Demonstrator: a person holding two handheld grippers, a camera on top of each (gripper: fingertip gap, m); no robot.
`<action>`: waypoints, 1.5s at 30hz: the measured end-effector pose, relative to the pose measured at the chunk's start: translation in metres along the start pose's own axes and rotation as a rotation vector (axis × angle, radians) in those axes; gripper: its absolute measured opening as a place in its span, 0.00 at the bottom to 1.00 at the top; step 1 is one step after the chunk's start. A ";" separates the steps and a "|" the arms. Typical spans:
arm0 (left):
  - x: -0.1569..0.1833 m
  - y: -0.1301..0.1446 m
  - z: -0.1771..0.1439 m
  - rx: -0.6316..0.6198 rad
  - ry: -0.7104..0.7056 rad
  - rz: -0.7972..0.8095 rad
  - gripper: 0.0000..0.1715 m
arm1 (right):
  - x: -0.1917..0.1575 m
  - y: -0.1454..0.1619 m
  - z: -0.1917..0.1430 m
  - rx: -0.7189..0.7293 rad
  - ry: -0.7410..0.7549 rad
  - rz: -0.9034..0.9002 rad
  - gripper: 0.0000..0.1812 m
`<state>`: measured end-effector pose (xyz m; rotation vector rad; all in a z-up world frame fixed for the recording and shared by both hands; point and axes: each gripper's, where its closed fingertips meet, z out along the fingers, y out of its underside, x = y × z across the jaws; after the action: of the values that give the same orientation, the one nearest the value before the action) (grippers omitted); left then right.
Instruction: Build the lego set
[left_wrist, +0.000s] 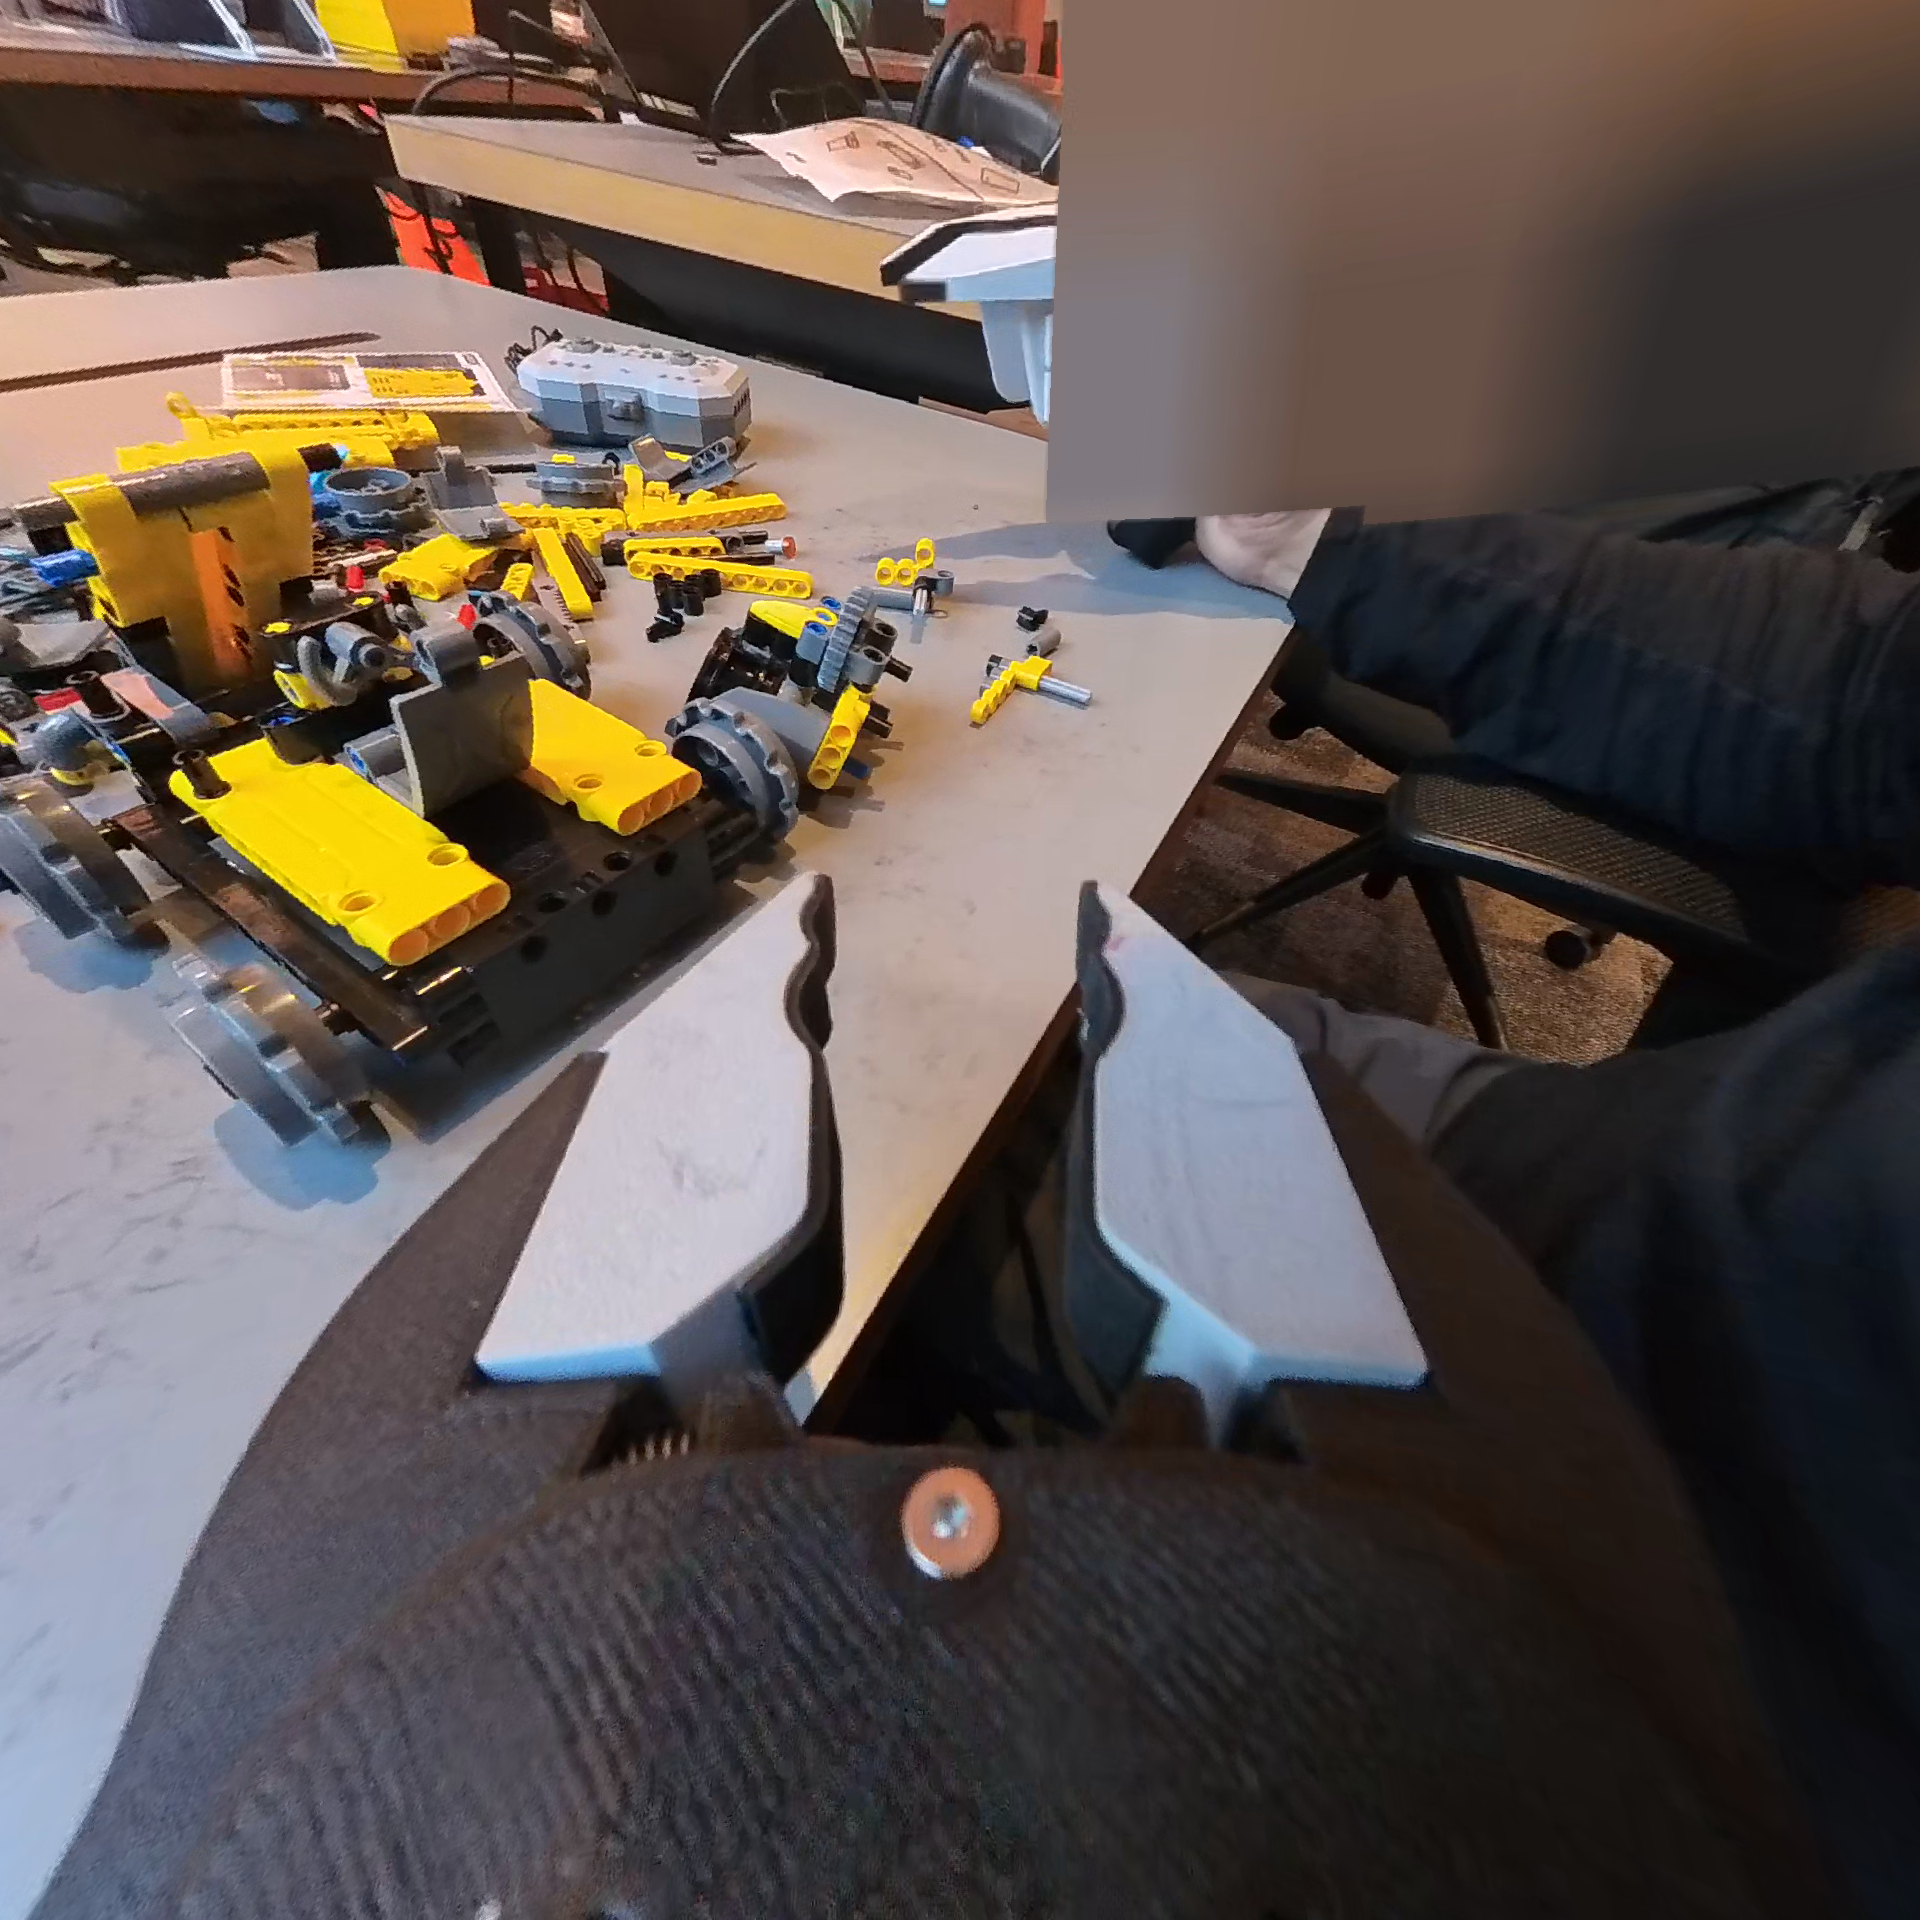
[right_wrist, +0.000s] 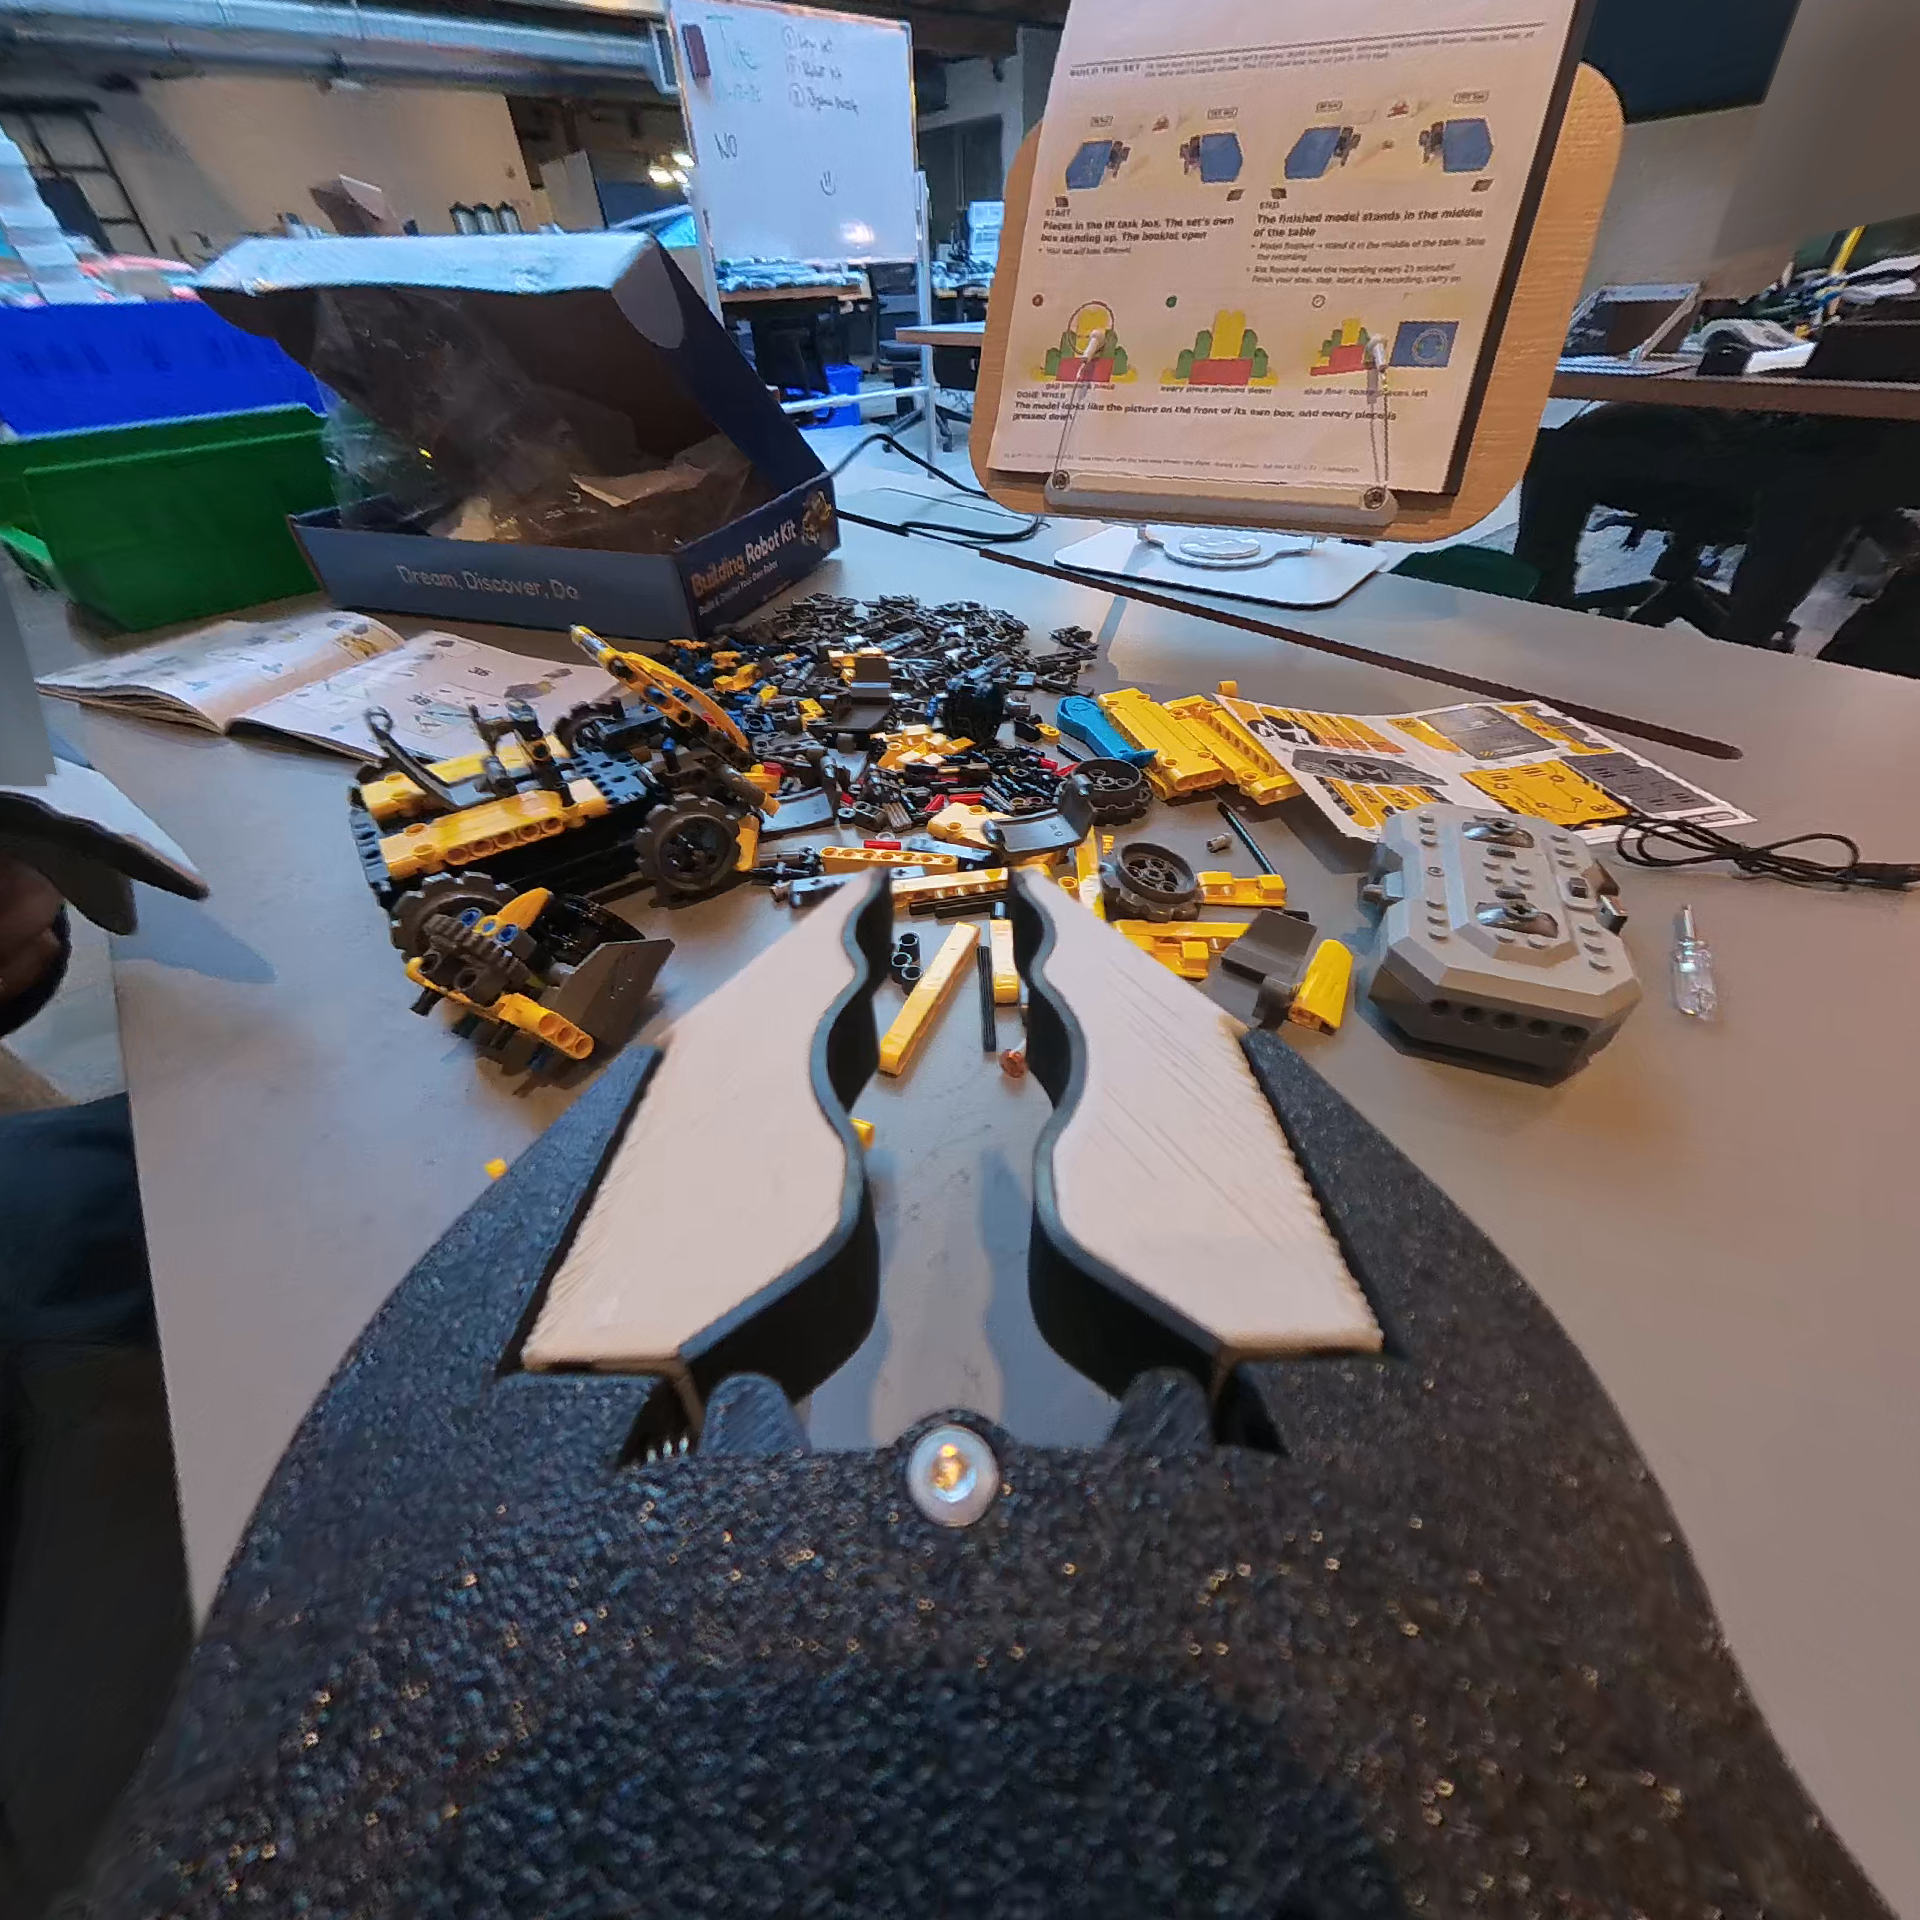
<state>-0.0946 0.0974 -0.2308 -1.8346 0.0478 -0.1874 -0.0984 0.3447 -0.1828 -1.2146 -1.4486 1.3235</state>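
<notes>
Two grippers, both empty, jaws apart. Left gripper (left_wrist: 951, 914): over table (left_wrist: 156, 1299) edge, half-built yellow vehicle (left_wrist: 436, 831) just to its left. Right gripper (right_wrist: 951, 904): nearest loose yellow beam (right_wrist: 928, 1000), long axis running away between fingers; grey battery box (right_wrist: 1496, 935) farther right.

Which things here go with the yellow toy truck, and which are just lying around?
With the truck:
truck
loose pieces
grey block
booklet
sticker sheet
kit box
screwdriver

Lying around:
green bin
whiteboard
office chair

Both grippers, left and right, are empty.
</notes>
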 end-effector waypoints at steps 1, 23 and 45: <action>0.000 0.000 0.000 -0.003 0.002 0.000 0.27 | 0.001 0.001 0.001 -0.007 0.012 -0.010 0.11; -0.236 0.014 -0.036 -0.540 -0.333 -0.075 0.15 | 0.001 0.011 0.014 -0.090 0.025 -0.067 0.12; -0.256 0.022 -0.030 -0.647 -0.274 -0.031 0.08 | -0.003 0.010 0.013 -0.073 0.002 -0.066 0.11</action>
<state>-0.3497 0.0962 -0.2709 -2.4911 -0.1261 0.0725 -0.1091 0.3393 -0.1937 -1.2040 -1.5348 1.2336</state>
